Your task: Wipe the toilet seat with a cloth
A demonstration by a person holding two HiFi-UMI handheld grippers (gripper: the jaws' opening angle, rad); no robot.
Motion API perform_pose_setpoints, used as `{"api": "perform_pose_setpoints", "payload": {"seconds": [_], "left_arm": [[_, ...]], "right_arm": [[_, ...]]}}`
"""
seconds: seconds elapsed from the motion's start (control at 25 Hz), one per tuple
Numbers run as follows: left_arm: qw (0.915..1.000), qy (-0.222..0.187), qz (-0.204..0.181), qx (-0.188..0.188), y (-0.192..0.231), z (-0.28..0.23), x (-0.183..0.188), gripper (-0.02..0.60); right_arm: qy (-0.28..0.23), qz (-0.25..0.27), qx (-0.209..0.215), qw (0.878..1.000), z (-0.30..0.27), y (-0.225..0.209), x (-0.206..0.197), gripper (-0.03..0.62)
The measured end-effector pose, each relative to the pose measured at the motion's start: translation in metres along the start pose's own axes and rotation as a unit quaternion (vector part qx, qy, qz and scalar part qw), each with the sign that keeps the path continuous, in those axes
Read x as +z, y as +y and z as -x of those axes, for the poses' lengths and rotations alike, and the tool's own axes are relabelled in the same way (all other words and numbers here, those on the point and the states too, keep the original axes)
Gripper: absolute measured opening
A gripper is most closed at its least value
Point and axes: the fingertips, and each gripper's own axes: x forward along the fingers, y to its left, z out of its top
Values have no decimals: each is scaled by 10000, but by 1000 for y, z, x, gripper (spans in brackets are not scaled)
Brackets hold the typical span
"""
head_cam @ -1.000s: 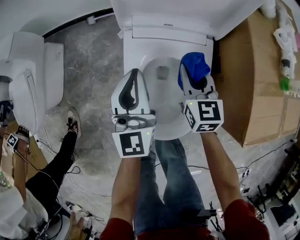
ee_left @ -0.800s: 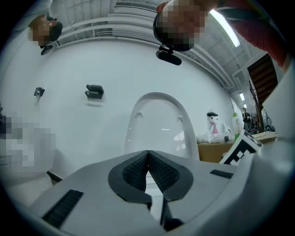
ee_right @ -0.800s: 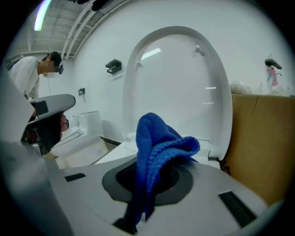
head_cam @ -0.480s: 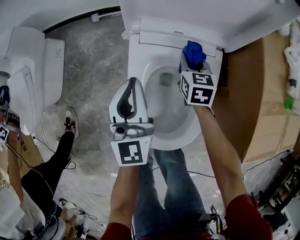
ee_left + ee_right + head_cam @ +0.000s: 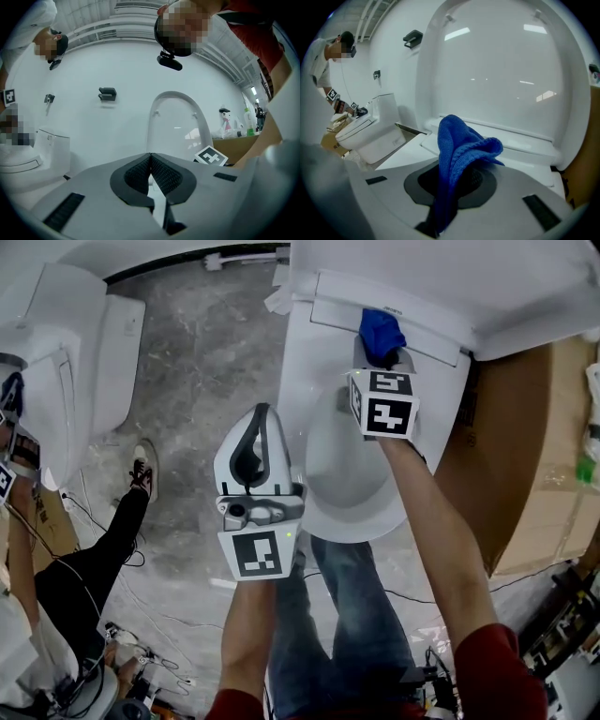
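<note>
A bunched, knitted blue cloth point(image 5: 457, 150) sticks out of the right gripper point(image 5: 380, 358), whose jaws are clamped on it, just above the rear of the white toilet seat point(image 5: 302, 381). The right arm is outstretched and the gripper tilts downward. The left gripper point(image 5: 262, 409) is held level, left of the seat, with its jaws closed on nothing.

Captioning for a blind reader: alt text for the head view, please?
Seen from above, the right gripper clamps a bunched blue knitted cloth over the rear of a white toilet seat, in front of its raised lid. The left gripper, shut and empty, hangs by the seat's left edge.
</note>
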Motion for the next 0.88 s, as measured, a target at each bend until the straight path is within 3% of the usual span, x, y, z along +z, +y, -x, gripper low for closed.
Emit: {"api": "perform_pose_setpoints", "payload": {"seconds": [0.2,0.32,0.44,0.52,0.88], "left_arm": [[9997,14,-15,243,26,23,-1,17],[9993,13,-66,372,39,37,0,17],[9988,-11,-65,483,51,47,1,17],[9987,-15,-84,511,56,53,3,17],[9981,-118,-144,579,75,83,13,17]], "right_arm": [[38,1161,530,9918,-17,64,14,58],[136,2308,1026,9675,-18,105,15,58],[150,3215,1243,9386,-16,130,11,58],[138,3494,1305,9277,-11,139,6,58],[127,4031,1620,9006,28,183,-32,58]]}}
